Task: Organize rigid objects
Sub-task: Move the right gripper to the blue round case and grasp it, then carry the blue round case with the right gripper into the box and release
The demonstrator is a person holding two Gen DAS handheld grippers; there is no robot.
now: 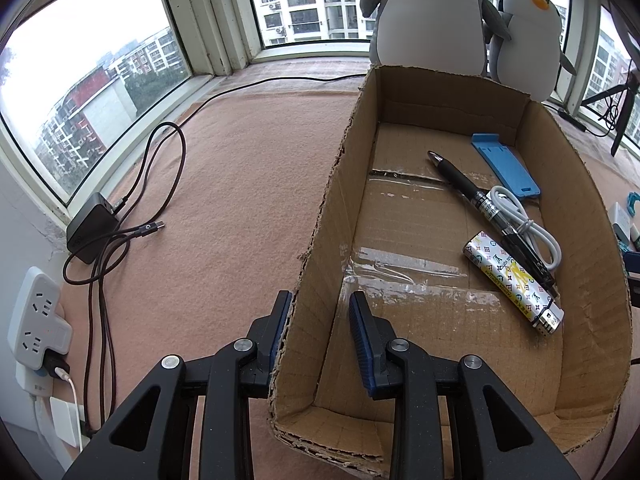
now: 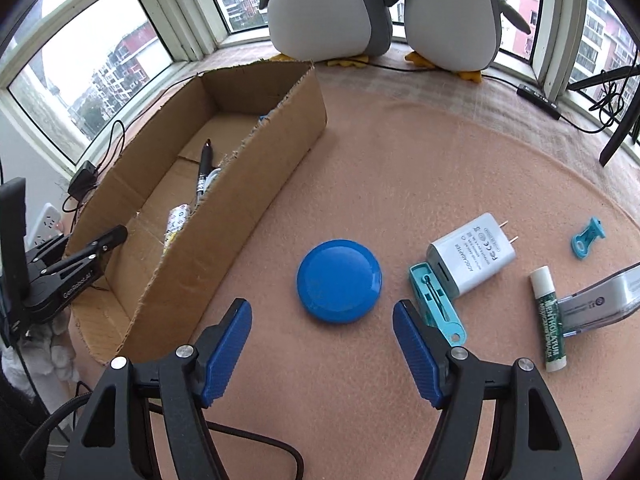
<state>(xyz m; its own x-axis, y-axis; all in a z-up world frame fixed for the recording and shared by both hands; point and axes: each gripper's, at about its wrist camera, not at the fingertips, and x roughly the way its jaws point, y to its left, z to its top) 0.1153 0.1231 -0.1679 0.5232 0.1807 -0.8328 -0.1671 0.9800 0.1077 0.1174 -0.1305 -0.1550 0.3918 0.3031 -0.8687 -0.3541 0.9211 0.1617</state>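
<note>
Straddling one cardboard box wall, left gripper unclenched; right gripper spread wide near one blue disc.

left tongs: parted | right tongs: spread wide (both empty)

Soft overcast daylight from blown-out windows, faint shadows, sharp focus, strong fisheye edge-bending.
</note>
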